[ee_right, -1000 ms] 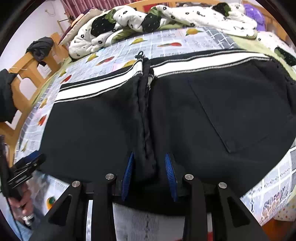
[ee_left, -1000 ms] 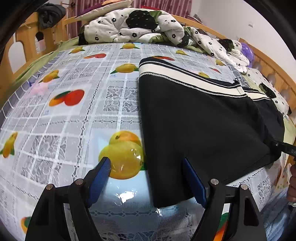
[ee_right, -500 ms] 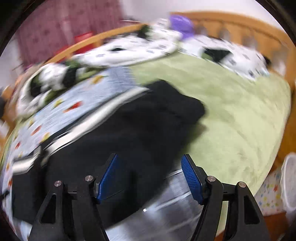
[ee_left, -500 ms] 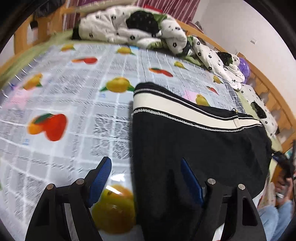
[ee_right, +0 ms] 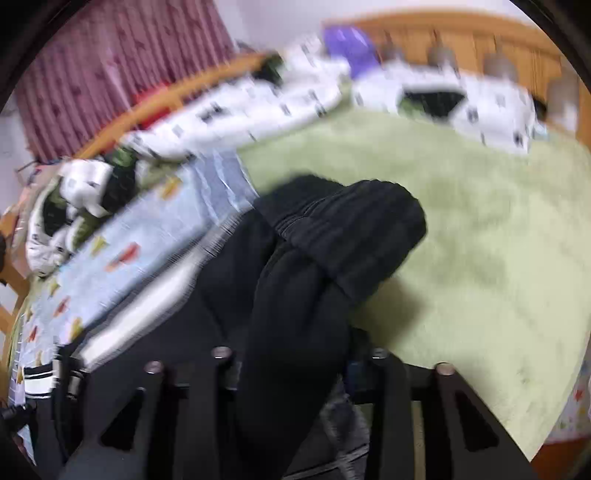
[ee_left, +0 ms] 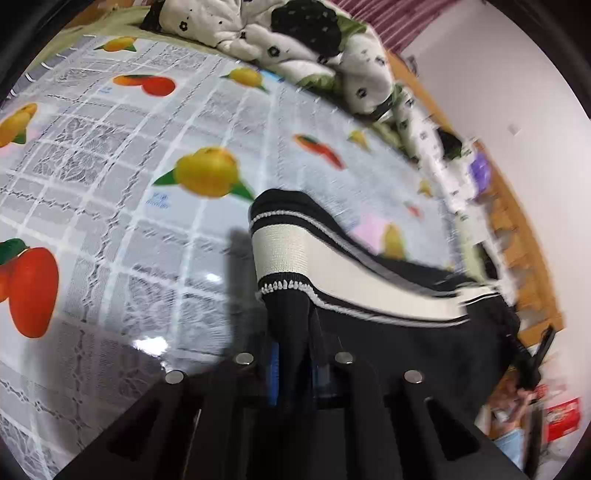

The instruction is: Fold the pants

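Black pants with a white-striped waistband lie on the bed. In the left wrist view my left gripper is shut on the waistband's near corner, and the fabric rises pinched between its blue pads. In the right wrist view the ribbed black leg cuffs lie on the green blanket. The bunched leg fabric runs back between the jaws of my right gripper, which are closing on it. The right gripper's pads are hidden by the cloth. The picture is blurred.
A glossy fruit-print cloth covers the bed's left part and a green blanket the right part. A crumpled white flowered quilt lies along the far side, by the wooden bed frame. A person's hand shows at far right.
My left gripper slid up the pants' edge to the waistband corner and shut on it. My right gripper let go of the crotch, swung to the leg ends and closed around the cuff fabric.
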`<move>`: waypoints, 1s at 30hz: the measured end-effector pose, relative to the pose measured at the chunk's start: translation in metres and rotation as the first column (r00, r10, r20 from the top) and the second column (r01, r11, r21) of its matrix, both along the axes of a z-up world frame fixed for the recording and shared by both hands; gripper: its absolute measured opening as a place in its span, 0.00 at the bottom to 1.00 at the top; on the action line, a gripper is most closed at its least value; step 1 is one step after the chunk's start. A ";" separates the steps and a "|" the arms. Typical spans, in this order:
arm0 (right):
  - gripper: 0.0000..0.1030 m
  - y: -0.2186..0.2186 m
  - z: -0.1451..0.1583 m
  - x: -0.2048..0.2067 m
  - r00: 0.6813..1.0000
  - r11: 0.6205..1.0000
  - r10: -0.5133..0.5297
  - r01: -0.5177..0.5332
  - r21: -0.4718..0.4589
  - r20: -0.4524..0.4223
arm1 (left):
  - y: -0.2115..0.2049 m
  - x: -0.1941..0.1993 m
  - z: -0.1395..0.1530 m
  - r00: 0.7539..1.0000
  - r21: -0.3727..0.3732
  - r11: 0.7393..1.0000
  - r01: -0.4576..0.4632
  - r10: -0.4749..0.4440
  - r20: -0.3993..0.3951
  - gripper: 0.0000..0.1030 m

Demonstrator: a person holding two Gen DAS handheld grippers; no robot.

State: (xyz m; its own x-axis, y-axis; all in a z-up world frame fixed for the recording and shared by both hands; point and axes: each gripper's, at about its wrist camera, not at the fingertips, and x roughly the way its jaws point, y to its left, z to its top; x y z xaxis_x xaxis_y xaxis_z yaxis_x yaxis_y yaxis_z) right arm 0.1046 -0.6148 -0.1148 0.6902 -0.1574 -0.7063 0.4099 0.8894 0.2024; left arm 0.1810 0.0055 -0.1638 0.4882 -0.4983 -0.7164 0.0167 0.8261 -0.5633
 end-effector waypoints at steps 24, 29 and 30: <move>0.25 0.202 -0.021 0.052 0.952 0.964 0.243 -0.258 -0.061 -0.184 | 0.167 0.029 0.020 0.984 0.354 0.919 -0.175 0.177 0.025 0.17; 0.36 0.182 -0.036 0.045 0.921 0.962 0.264 -0.272 0.012 -0.285 | 0.158 0.017 0.021 0.974 0.521 0.825 -0.219 0.219 0.062 0.50; 0.43 0.183 -0.033 0.039 0.921 0.963 0.258 -0.271 -0.006 -0.291 | 0.158 0.011 0.023 0.973 0.538 0.813 -0.223 0.217 0.075 0.51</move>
State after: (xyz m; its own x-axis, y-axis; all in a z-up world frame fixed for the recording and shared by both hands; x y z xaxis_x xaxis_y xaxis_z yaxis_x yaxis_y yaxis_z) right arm 0.1434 -0.4315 -0.1474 0.4819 -0.0331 -0.8756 0.1930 0.9788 0.0692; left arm 0.1922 0.1633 -0.1410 0.5460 0.0877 -0.8332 -0.1996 0.9795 -0.0277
